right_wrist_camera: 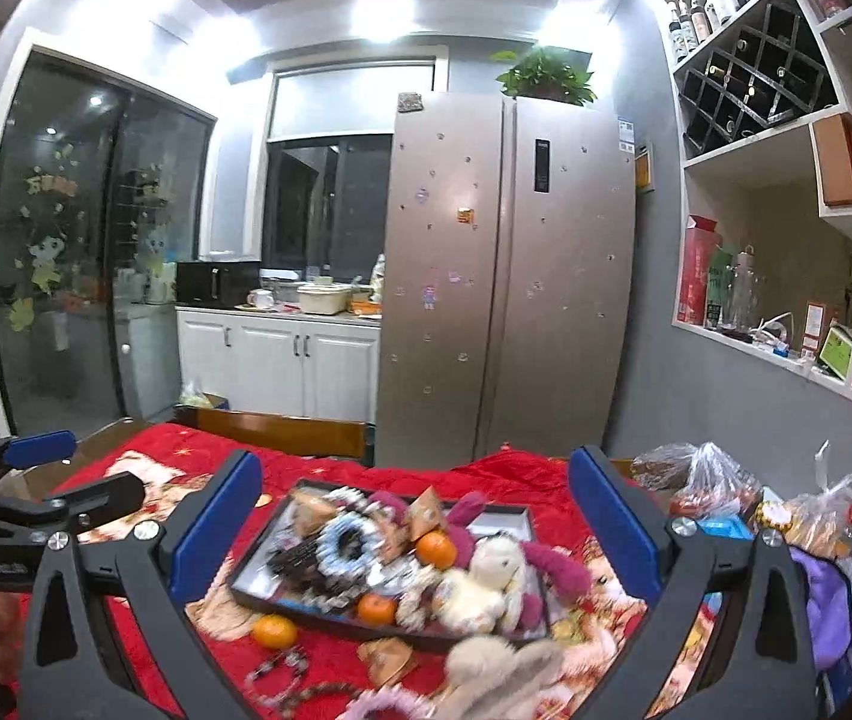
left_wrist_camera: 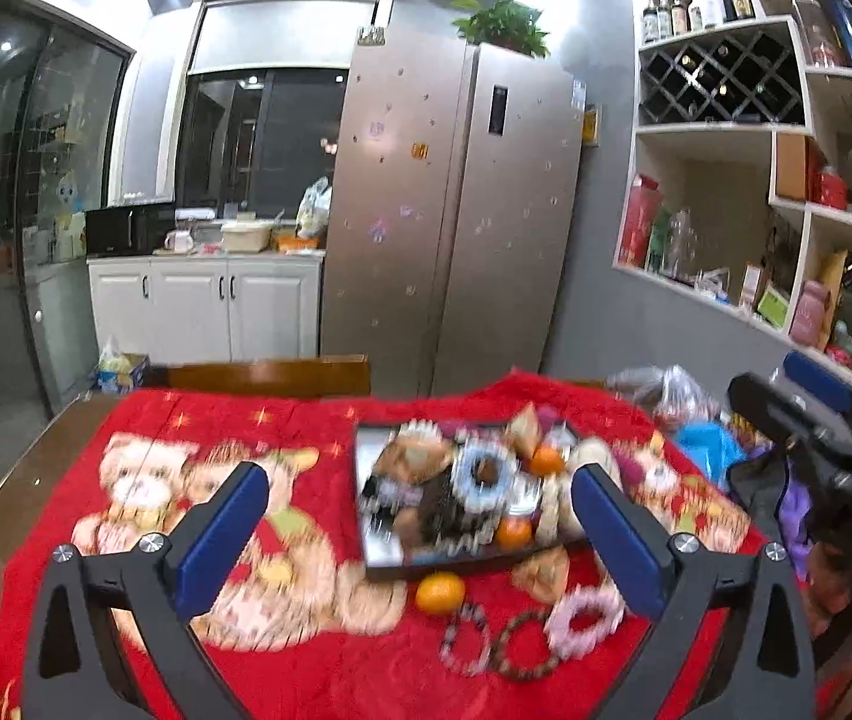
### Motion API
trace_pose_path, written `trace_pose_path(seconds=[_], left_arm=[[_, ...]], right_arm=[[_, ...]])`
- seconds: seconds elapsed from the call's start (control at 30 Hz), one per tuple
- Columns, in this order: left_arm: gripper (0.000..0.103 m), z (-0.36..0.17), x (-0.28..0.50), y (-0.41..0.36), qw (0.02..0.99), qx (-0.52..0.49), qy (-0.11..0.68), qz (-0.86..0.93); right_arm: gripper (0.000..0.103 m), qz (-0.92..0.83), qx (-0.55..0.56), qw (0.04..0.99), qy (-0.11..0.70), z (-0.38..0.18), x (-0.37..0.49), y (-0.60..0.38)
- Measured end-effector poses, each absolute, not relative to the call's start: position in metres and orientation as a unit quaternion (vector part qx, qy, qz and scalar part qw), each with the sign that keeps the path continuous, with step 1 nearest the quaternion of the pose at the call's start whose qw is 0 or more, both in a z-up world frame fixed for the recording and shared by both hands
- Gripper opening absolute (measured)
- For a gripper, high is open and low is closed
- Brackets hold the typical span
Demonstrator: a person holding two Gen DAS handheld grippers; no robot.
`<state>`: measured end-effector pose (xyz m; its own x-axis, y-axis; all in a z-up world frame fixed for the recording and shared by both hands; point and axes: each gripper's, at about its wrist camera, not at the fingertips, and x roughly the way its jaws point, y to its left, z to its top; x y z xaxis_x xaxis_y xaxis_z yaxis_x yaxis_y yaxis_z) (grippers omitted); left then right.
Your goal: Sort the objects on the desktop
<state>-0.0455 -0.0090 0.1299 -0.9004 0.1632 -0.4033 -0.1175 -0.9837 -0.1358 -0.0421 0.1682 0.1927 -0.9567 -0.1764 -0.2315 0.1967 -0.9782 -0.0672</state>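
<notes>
Left wrist view shows the left hand-held gripper (left_wrist_camera: 420, 531) with its blue-padded jaws spread wide and nothing between them, raised above a surface covered by a red plush blanket printed with teddy bears (left_wrist_camera: 318, 678). From the right wrist camera, the right hand-held gripper (right_wrist_camera: 414, 525) is likewise wide and empty.

Near the middle of the blanket sits a shallow dark rectangular tray (right_wrist_camera: 246, 585), already crowded: a blue-and-white frilly hair scrunchie (right_wrist_camera: 345, 540), two small oranges (right_wrist_camera: 435, 549), a cream plush rabbit with maroon ears (right_wrist_camera: 495, 579) leaning over its right edge, tan paper-wrapped packets and some dark items too blurred to name.

Loose things lie on the blanket just in front of the tray: another small orange (left_wrist_camera: 439, 593), a pink-and-white frilly scrunchie (left_wrist_camera: 583, 621), a string of dark and pale beads (left_wrist_camera: 495, 645) and a tan wrapped packet (left_wrist_camera: 543, 573).

My judgement on handling: the orange is light, firm and round, so it may roll; pinch it across its middle. The scrunchie is soft and squashes, so any part of its ring will do. The beads are limp and slippery; take a bunched section rather than one strand. The packet looks crushable, so close on it gently at its flat sides.

Plastic bags of groceries (right_wrist_camera: 708, 480) stand at the blanket's right edge.
</notes>
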Motion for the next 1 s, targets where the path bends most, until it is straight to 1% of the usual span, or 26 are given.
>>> trace_pose_path(seconds=[0.07,0.2,0.37,0.43,0.5,0.53,0.6,0.63,0.7,0.87,1.0], left_arm=[[0.103,0.11,-0.036,-0.013,0.071,-0.235,-0.063,0.967],[0.103,0.065,-0.019,-0.013,0.035,-0.255,-0.05,0.965],[0.103,0.021,0.001,-0.02,0.035,-0.25,-0.071,0.965],[0.103,0.018,0.001,-0.013,0.018,-0.267,-0.034,0.963],[0.103,0.016,0.007,-0.009,0.006,-0.242,-0.015,0.97],[0.103,0.016,0.011,-0.008,0.0,-0.226,-0.016,0.974],[0.103,0.016,0.02,-0.008,-0.014,-0.18,-0.022,0.983],[0.103,0.015,0.022,-0.007,-0.02,-0.172,-0.021,0.985],[0.103,0.017,0.02,-0.008,-0.017,-0.179,-0.021,0.983],[0.103,0.018,0.018,-0.017,-0.006,-0.19,-0.05,0.981],[0.103,0.015,0.015,-0.017,0.002,-0.201,-0.052,0.978]], right_arm=[[0.103,-0.989,0.107,0.094,0.044,0.183,-0.028,0.166],[0.103,-0.987,0.115,0.104,0.043,0.148,-0.006,0.159],[0.103,-0.984,0.153,0.067,0.055,0.089,-0.001,0.153],[0.103,-0.983,0.165,0.068,0.054,0.071,-0.001,0.157],[0.103,-0.978,0.193,0.064,0.057,0.057,-0.005,0.16],[0.103,-0.977,0.192,0.066,0.059,0.052,-0.003,0.16],[0.103,-0.978,0.194,0.043,0.064,0.042,-0.001,0.163],[0.103,-0.978,0.194,0.035,0.065,0.038,0.001,0.163],[0.103,-0.98,0.187,0.012,0.073,0.037,0.003,0.158],[0.103,-0.982,0.157,0.008,0.101,0.037,0.011,0.147],[0.103,-0.986,0.145,0.007,0.083,0.04,0.014,0.152]])
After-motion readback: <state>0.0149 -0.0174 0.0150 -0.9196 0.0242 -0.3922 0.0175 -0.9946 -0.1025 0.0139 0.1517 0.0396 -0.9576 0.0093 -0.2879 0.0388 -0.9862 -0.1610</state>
